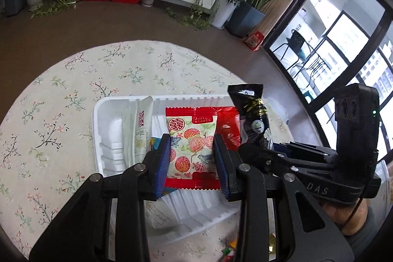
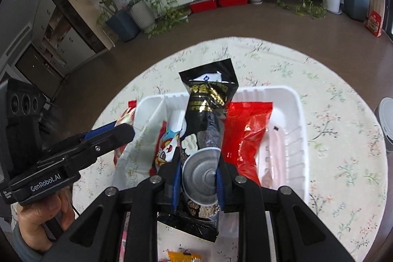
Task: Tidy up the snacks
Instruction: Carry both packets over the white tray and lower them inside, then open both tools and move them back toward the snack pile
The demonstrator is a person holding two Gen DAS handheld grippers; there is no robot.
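My left gripper (image 1: pixel 192 149) is shut on a red-edged packet with a lychee print (image 1: pixel 191 139) and holds it over the white tray (image 1: pixel 105 139). To its right, my right gripper (image 2: pixel 197 163) is shut on a tall black snack bag (image 2: pixel 208 119), which stands tilted above the tray (image 2: pixel 299 119). In the tray lie a red foil packet (image 2: pixel 248 134), a white packet (image 1: pixel 141 124) leaning on the divider, and a colourful cartoon packet (image 2: pixel 167 146). The black bag (image 1: pixel 255 119) also shows in the left wrist view.
The tray sits on a round table with a floral cloth (image 1: pixel 61 102). An orange wrapper (image 2: pixel 183 257) lies near the front edge, and a grey-white round object (image 2: pixel 385 124) is at the far right. Potted plants and a low white cabinet line the far wall.
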